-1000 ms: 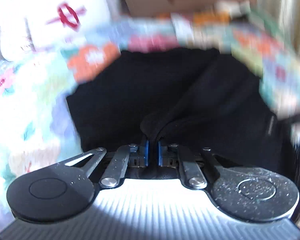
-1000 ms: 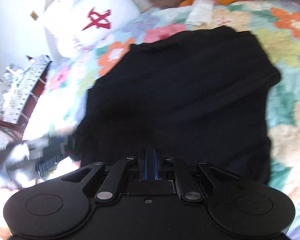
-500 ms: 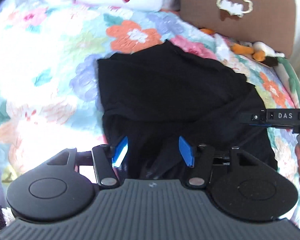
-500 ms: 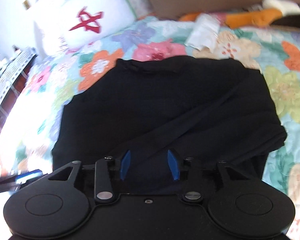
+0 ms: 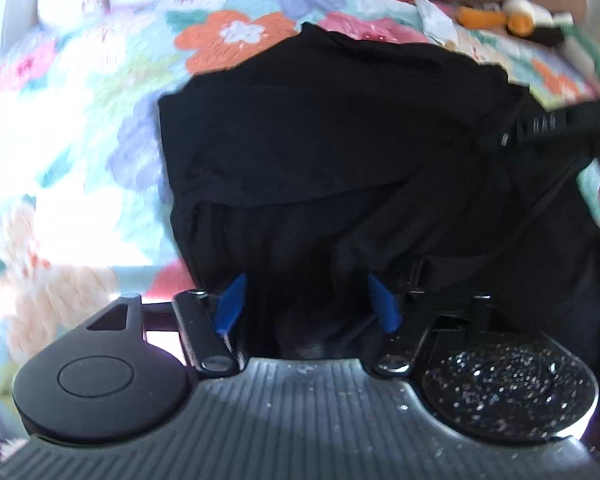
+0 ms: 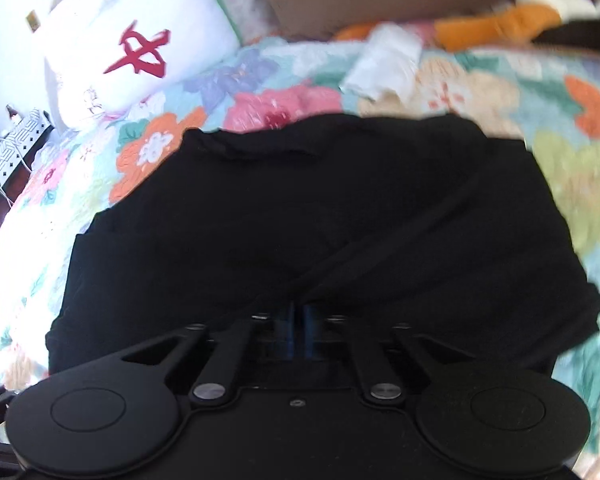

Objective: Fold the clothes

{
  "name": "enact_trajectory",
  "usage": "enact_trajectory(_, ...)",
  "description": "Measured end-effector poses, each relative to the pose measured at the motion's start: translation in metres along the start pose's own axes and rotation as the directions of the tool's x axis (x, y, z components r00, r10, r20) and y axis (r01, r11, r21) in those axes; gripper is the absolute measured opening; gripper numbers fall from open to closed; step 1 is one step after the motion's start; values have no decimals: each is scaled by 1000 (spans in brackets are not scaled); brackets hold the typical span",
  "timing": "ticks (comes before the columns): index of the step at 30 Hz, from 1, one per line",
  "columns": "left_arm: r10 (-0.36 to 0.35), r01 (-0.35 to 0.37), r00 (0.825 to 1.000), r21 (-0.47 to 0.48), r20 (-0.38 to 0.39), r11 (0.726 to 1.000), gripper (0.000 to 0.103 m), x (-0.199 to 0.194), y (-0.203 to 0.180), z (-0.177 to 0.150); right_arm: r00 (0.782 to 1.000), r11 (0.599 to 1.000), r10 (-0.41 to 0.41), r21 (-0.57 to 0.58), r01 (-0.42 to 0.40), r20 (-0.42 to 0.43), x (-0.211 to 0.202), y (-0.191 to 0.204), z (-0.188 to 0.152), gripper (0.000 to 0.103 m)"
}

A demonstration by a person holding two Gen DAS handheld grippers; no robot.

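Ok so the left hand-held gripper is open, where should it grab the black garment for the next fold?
Probably the near hem of the black fabric garment on the floral quilt, coming from the near side. The left hand-held gripper already straddles that bunched edge with its jaws apart. The right hand-held gripper looks shut on the same near edge, so both would lift together.

Left gripper (image 5: 306, 304) fingers spread — right gripper (image 6: 298, 330) fingers pinched together.

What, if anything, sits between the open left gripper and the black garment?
Nothing visible. The left gripper is open right over the black garment, cloth showing between its blue fingers. The right gripper is shut at the fabric.
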State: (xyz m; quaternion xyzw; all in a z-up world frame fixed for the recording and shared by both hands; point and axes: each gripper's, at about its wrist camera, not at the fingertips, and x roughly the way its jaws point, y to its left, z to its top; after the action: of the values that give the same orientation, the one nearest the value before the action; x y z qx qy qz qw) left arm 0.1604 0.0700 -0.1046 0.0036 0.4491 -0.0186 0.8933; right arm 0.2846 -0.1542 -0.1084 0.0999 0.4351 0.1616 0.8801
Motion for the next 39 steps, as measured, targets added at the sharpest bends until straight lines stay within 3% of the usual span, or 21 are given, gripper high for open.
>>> enact_trajectory(1,10,-10,1000,10,22,1000,2,-4,-1,2,1000,1000,15,7,-15,19,-3,-1,3,2)
enact_trajectory(8,32,-33,977,-2,211,999,2,-32,11,50,983,988,107,91,-121,149,-23,-15,42,2)
enact_trajectory(13,67,-49,986,-118,150,992,3,1,45,80,984,991,57,111,-77,171,-11,-21,62,2)
enact_trajectory(17,71,-59,995,-165,71,985,0,41,66,93,992,996,25,79,-35,120,13,-24,75,2)
enact_trajectory(20,60,-46,995,-178,76,983,0,41,73,87,997,995,25,90,-31,66,18,-31,73,9)
enact_trajectory(21,50,-35,996,-193,73,981,3,48,72,90,998,994,16,105,-22,57,16,-34,72,13)
enact_trajectory(23,17,-2,998,-240,62,971,6,53,78,90,999,991,7,133,-13,43,7,-43,71,38)
enact_trajectory(26,-40,59,997,-293,70,954,21,56,85,90,1000,989,-8,147,5,20,-17,-59,67,39)
enact_trajectory(27,-50,72,996,-310,77,948,34,57,85,92,1000,990,-16,142,14,12,-26,-63,64,40)
enact_trajectory(28,-59,83,995,-327,84,941,37,59,85,94,1000,992,-24,124,23,5,-35,-67,60,41)
enact_trajectory(29,-76,103,993,-330,96,938,36,60,84,95,999,995,-38,91,38,-1,-43,-69,54,45)
enact_trajectory(31,-95,118,991,-274,98,955,0,62,74,97,994,994,-106,13,106,15,-57,-73,40,56)
enact_trajectory(33,-40,65,992,-210,121,976,0,56,62,96,987,987,-158,-27,159,42,-64,-80,28,61)
enact_trajectory(37,89,-45,960,-168,267,985,0,24,55,99,981,981,-191,-22,192,42,-56,-95,17,61)
enact_trajectory(39,107,-41,954,-232,281,972,0,16,67,100,976,977,-212,-10,213,40,-51,-102,14,28)
